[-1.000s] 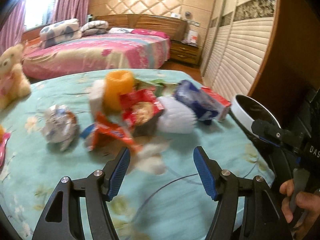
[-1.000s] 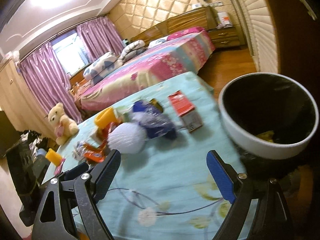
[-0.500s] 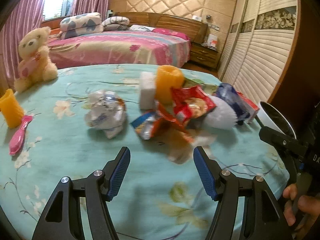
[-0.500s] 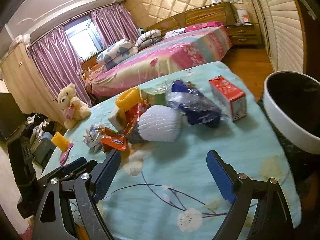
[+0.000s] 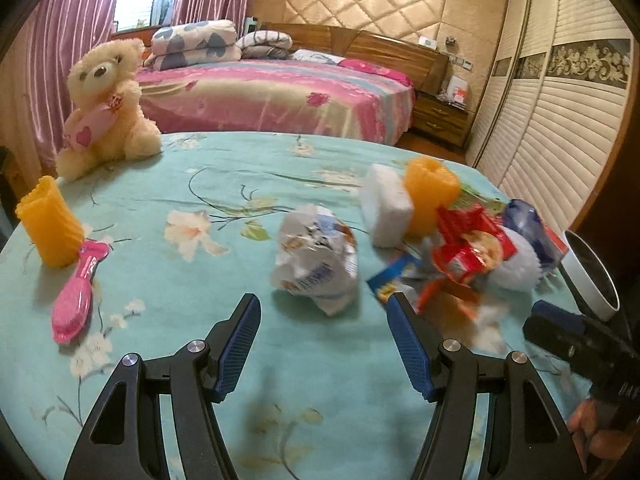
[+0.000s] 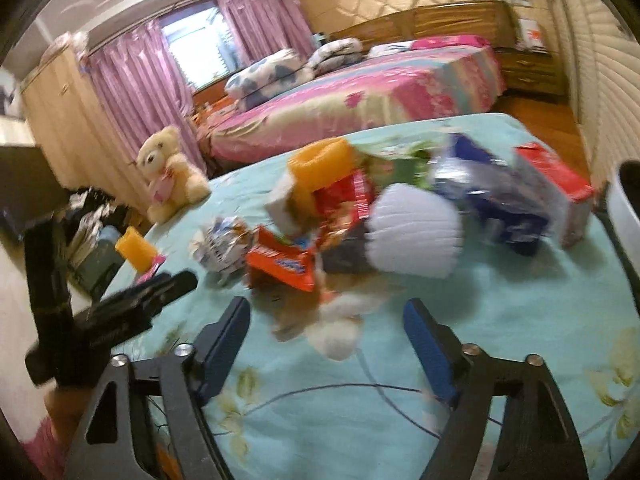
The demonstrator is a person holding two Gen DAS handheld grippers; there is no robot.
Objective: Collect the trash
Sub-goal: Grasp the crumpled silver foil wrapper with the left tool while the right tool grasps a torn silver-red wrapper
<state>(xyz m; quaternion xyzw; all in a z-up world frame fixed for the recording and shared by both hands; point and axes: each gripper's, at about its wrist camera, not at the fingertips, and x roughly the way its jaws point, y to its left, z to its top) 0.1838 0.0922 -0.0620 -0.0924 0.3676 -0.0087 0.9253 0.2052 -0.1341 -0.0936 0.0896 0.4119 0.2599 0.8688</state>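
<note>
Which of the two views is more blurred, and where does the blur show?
Right wrist view: motion blur nearly everywhere, smearing the orange snack wrapper and red carton. Left wrist view: sharper; the cream teddy bear is crisp, only the pile's right side is smeared. Both bend at the edges.

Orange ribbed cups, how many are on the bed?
2. One orange cup stands upright at the left edge by the pink brush. The other orange cup sits in the trash pile beside the white block. The pile might hide more.
</note>
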